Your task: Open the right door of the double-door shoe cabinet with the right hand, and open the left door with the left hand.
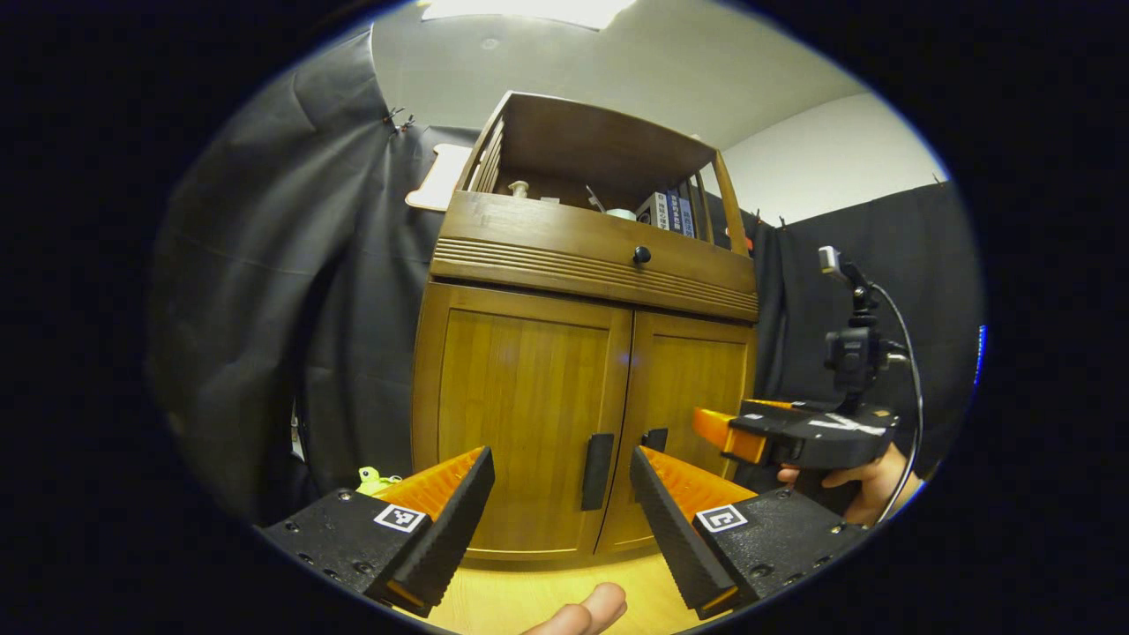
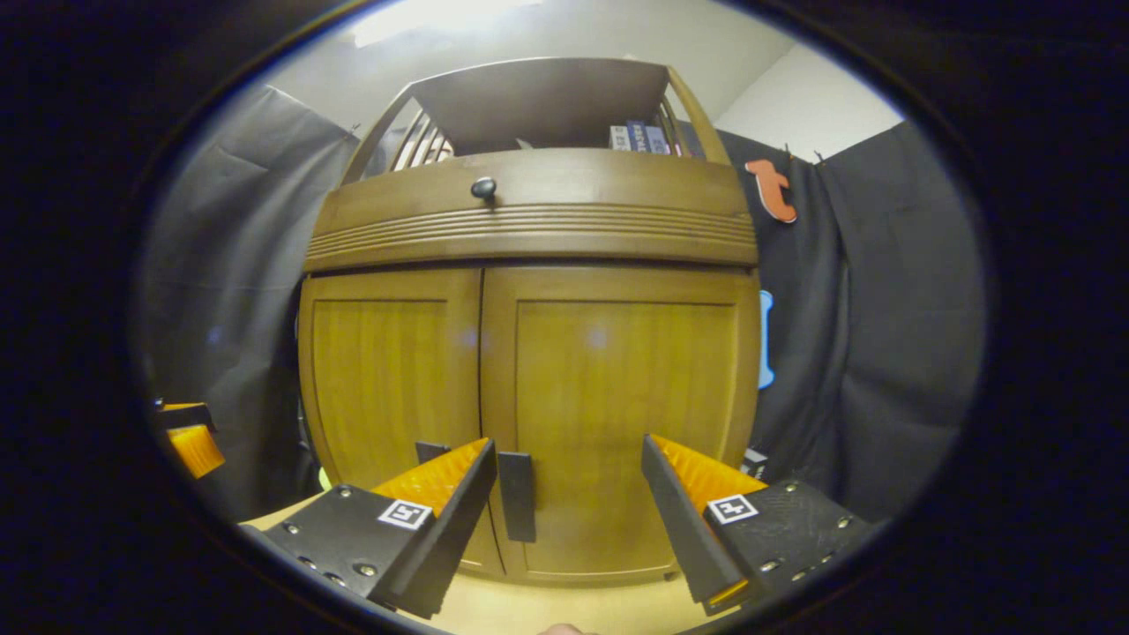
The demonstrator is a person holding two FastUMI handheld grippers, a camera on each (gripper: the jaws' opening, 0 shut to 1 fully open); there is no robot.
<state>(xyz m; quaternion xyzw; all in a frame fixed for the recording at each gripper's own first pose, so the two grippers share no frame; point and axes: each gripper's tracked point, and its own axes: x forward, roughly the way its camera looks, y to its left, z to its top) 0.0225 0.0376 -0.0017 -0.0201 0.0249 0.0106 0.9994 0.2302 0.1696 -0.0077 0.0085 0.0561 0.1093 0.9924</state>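
Note:
The wooden shoe cabinet (image 1: pixel 529 397) stands in front of me with both doors closed. In the left gripper view my left gripper (image 1: pixel 561 456) is open, short of the cabinet, and the left door's black handle (image 1: pixel 598 472) shows between its fingers. The right door's handle (image 1: pixel 654 438) sits just beyond. My right gripper (image 1: pixel 798 432), held by a hand (image 1: pixel 860 489), hovers before the right door (image 1: pixel 688 414). In the right gripper view the right gripper (image 2: pixel 567 444) is open and apart from the right door (image 2: pixel 617 397). That door's handle (image 2: pixel 517 496) lies beside its left finger.
Above the doors is a drawer with a black knob (image 1: pixel 641 255), and an open shelf with books (image 1: pixel 669 212). A small green toy (image 1: pixel 375 481) lies at the cabinet's left foot. Black cloth hangs on both sides. The wooden floor (image 1: pixel 529 595) lies below.

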